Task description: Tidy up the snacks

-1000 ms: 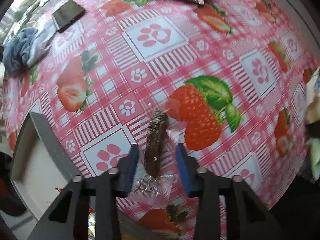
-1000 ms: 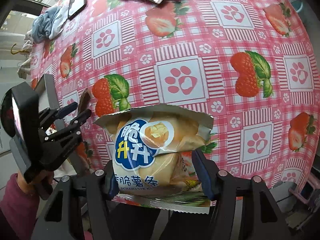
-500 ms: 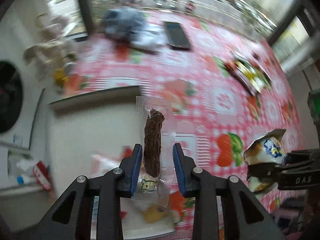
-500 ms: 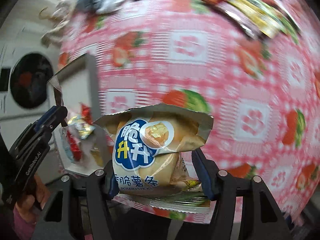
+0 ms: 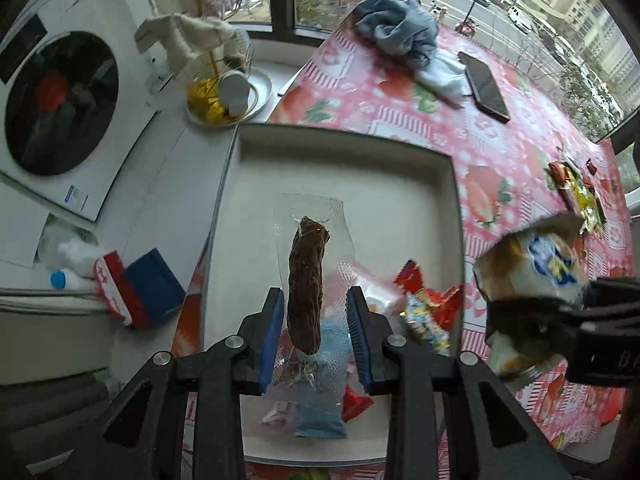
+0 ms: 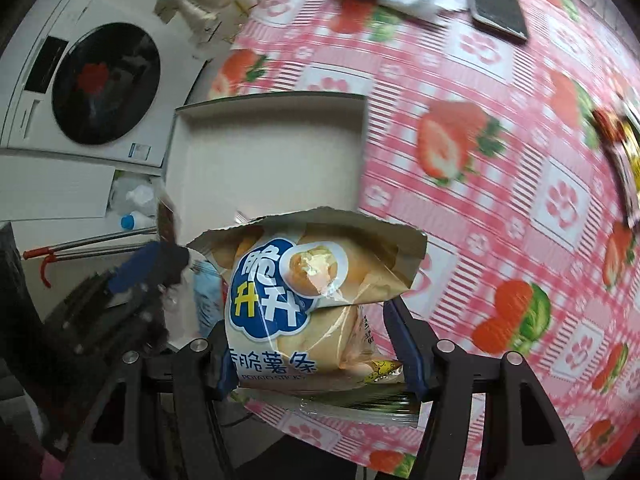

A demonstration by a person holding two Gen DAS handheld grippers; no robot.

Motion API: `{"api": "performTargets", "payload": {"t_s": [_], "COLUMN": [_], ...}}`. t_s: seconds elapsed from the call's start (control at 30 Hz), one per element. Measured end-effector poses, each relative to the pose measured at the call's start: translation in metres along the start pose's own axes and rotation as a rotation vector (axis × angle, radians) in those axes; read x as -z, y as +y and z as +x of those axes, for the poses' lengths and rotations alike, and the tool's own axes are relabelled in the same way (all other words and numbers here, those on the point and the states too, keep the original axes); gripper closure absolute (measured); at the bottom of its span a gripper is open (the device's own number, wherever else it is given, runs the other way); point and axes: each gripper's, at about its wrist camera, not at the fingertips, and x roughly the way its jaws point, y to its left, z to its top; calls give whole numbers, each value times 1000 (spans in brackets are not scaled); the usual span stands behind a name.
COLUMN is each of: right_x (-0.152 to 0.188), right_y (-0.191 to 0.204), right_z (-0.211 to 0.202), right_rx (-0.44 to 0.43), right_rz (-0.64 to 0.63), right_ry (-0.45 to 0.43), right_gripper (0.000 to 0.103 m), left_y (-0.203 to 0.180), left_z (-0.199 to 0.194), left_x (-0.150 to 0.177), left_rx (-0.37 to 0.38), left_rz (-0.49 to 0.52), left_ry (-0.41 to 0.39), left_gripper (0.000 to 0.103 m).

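Table: pink-and-white checked vinyl cloth (image 6: 500, 208) with strawberries and paw prints, loads of bare space.
Tray: shallow pale grey cardboard box (image 5: 400, 148) at the table's edge, far half bare, near corner holding a few wrappers.
Potato stick bag: puffy tan-and-blue foil pack (image 6: 304, 292) clamped between the jaws of the right gripper (image 6: 316, 348), hanging over the cloth just beside the tray.
Meat stick: dark brown sausage in a clear plastic sleeve (image 5: 306, 288) pinched by the left gripper (image 5: 314, 332), jaws drawn in narrow on the sleeve, hovering above the tray.
Already in: red-and-yellow foil candy wrappers (image 5: 426, 312), a light blue sachet (image 5: 320, 416), maybe more underneath, hard to tell.
Still out: small heap of red and yellow packets (image 5: 580, 188) at the far side of the table.
Progress: roughly midway by the look of it; two snacks in the air awaiting a drop, heap untouched.
Left view only: the tray's contents, both held snacks together.
Right view only: print on the bag, "POTATO STICKS".
Clutter: black phone (image 5: 484, 86), crumpled blue-grey cloth (image 5: 400, 30).
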Motion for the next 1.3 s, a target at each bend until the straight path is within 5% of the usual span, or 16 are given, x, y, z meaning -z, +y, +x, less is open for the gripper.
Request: {"api": "performTargets", "payload": {"t_s": [0.37,0.43,0.47,0.67,0.77,1.3], "right_x": [-27,-28,-29,-23,-13,46], "right_y": [28,27,26,22,18,10], "right_z": [15,14,12,1,-5,-7], "right_rx": [15,0,-9,7,23,121], "right_rz": [-44,-36,-30,-29,-29,-62], "right_ry": [7,11,2,-12,-18,-2], "right_gripper": [36,10,6,4,1,1], "left_y": [8,9,9,1,-2,-19], "left_z": [16,15,12,3,0,-17], "left_x": [11,13,15,20,22,47], "left_rx": [-39,-24,-27,-56,-53,-89], "left_rz": [-13,-19,-21,22,30,59], "left_ry": [48,45,31,10,9,16], "left_gripper": [56,27,20,16,0,0]}}
